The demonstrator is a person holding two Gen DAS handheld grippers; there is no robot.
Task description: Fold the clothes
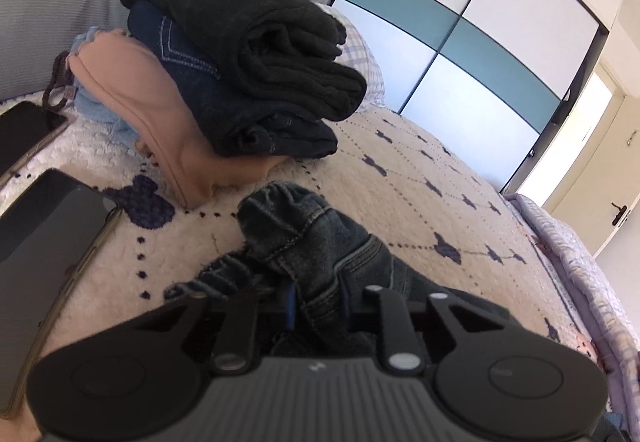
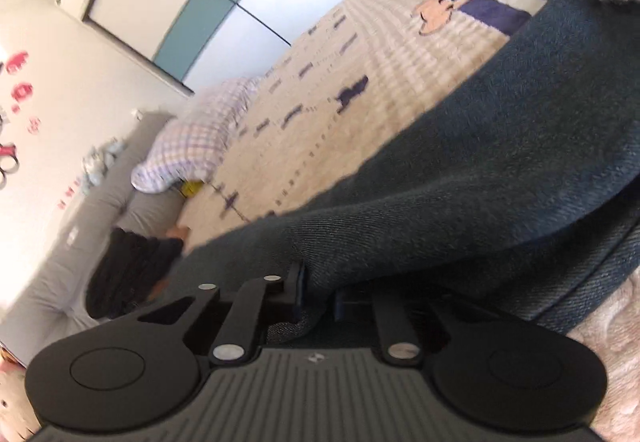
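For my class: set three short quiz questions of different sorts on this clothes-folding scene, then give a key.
1. True or false: the left gripper is shut on the dark denim garment.
2. Multiple choice: what lies on top of the folded stack on the bed? A) the black knit garment B) the tan garment C) a phone
3. Fill in: the right gripper grips the edge of the ____ fabric.

Key: 1 true; 2 A; 3 dark denim.
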